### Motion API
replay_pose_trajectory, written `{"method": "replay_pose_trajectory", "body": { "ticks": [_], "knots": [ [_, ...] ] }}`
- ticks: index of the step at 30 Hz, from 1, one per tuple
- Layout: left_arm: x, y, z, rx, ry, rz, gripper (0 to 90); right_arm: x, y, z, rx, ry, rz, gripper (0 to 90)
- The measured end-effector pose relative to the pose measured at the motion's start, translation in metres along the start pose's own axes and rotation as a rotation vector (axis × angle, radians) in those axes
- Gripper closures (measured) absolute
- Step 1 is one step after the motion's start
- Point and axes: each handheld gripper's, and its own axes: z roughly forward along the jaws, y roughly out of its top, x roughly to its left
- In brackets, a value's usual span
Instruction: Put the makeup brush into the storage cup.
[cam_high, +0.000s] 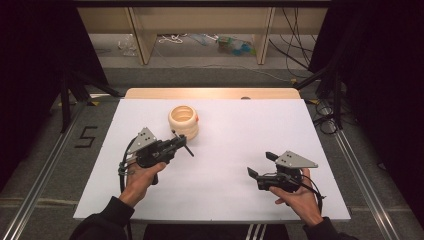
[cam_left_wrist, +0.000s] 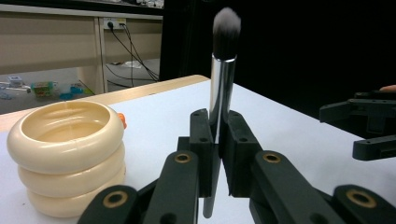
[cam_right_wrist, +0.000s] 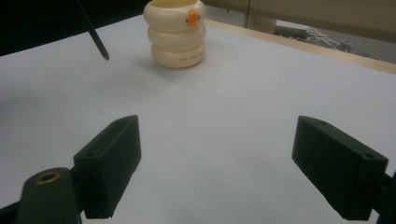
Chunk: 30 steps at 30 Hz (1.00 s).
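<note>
**Brush poised beside the cream holder**

Black jaws of the left gripper (cam_left_wrist: 215, 154) clamp a makeup brush (cam_left_wrist: 219, 93) by its silver stem, bristles up, just beside the ribbed cream holder (cam_high: 183, 121) on the white table (cam_high: 225, 200). The right gripper (cam_right_wrist: 231, 163) hovers well apart, jaws wide and empty. Lowering the handle squarely over the holder's mouth looks like the key.

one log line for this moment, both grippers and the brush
left gripper: shut on makeup brush | right gripper: open, empty | cream ringed holder: upright, empty
</note>
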Motion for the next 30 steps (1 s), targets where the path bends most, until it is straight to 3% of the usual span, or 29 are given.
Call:
{"method": "replay_pose_trajectory", "body": {
  "ticks": [1, 3, 11, 12, 17, 18, 23, 28, 30],
  "knots": [
    [0.001, 0.001, 0.0, 0.001, 0.002, 0.004, 83.2, -0.001, 0.0, -0.002, 0.007, -0.015, -0.018, 16.4],
    [0.001, 0.002, -0.001, 0.005, 0.009, -0.004, 83.2, -0.001, -0.001, -0.003, -0.006, -0.01, -0.009, 16.4],
    [0.005, 0.005, -0.002, 0.037, 0.016, -0.026, 83.2, -0.001, -0.006, -0.011, 0.027, -0.022, 0.017, 16.4],
    [0.006, 0.005, -0.002, 0.04, 0.018, -0.022, 83.1, -0.001, -0.007, -0.01, -0.002, -0.02, 0.013, 16.4],
    [0.008, 0.008, -0.002, 0.049, 0.033, -0.026, 83.2, -0.001, -0.01, -0.015, 0.03, -0.025, 0.033, 16.4],
    [0.009, 0.008, -0.002, 0.052, 0.035, -0.029, 83.2, -0.001, -0.011, -0.014, 0.012, -0.019, 0.047, 16.4],
    [0.012, 0.011, -0.003, 0.054, 0.049, -0.024, 83.2, -0.005, -0.012, -0.018, 0.024, -0.034, 0.032, 16.4],
    [0.016, 0.013, -0.004, 0.054, 0.057, -0.032, 83.2, -0.004, -0.015, -0.019, 0.024, -0.027, 0.067, 16.4],
    [0.018, 0.014, -0.004, 0.062, 0.059, -0.02, 83.2, -0.005, -0.015, -0.022, 0.038, -0.037, 0.061, 16.4]
  ]
}}
